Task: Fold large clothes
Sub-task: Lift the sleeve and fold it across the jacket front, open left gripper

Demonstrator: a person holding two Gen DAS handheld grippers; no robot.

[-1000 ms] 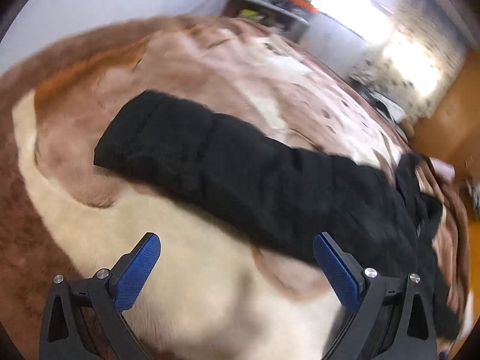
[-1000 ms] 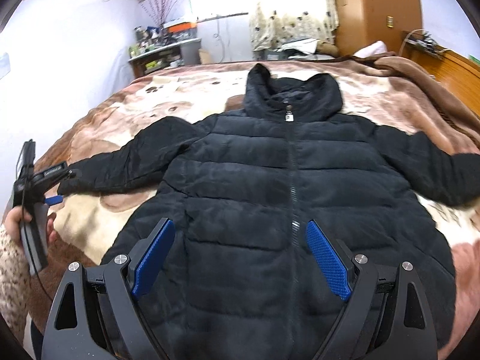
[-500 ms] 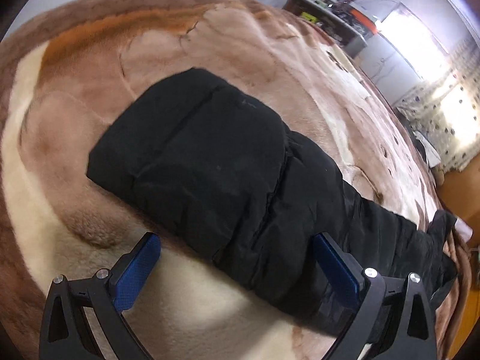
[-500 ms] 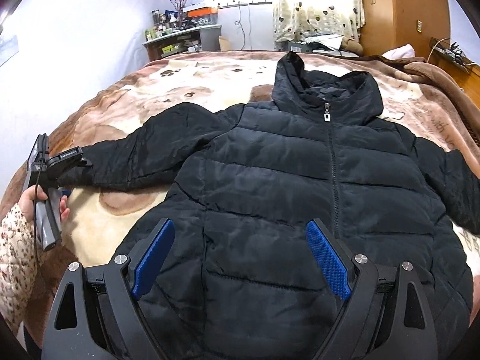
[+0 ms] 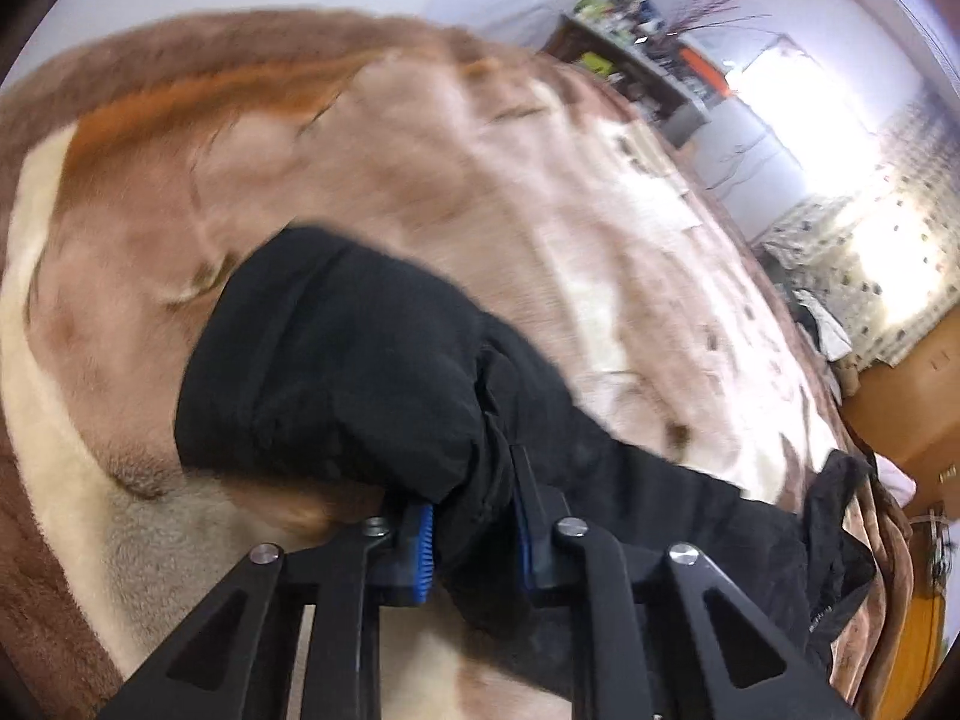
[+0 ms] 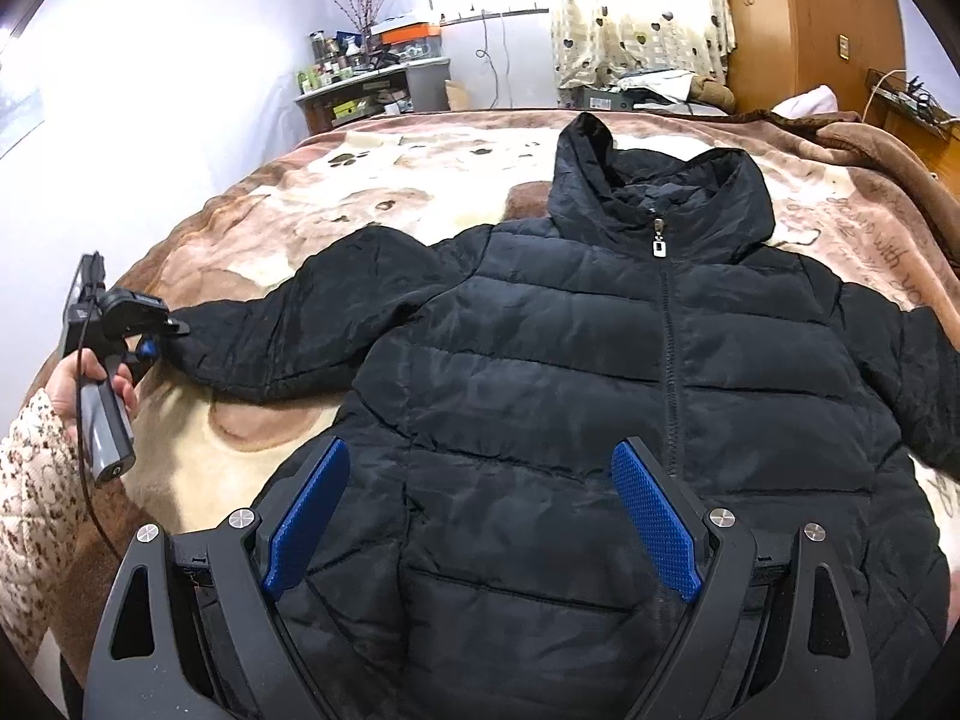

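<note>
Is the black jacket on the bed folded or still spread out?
Spread out: the jacket lies flat, zipped, both sleeves extended sideways on the blanket.

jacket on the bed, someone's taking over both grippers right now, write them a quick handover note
Left gripper: jaws have just closed on the cuff end of the jacket's sleeve; fabric is pinched between the pads.
Right gripper: open, hovering over the lower front of the jacket, holding nothing.
Jacket: black, hooded, zipped, lying face up and spread flat on the blanket, both sleeves out to the sides.
Done: sleeve gripped only; no fold made yet.
Left: fold both sleeves over the body, then fold the body.
</note>
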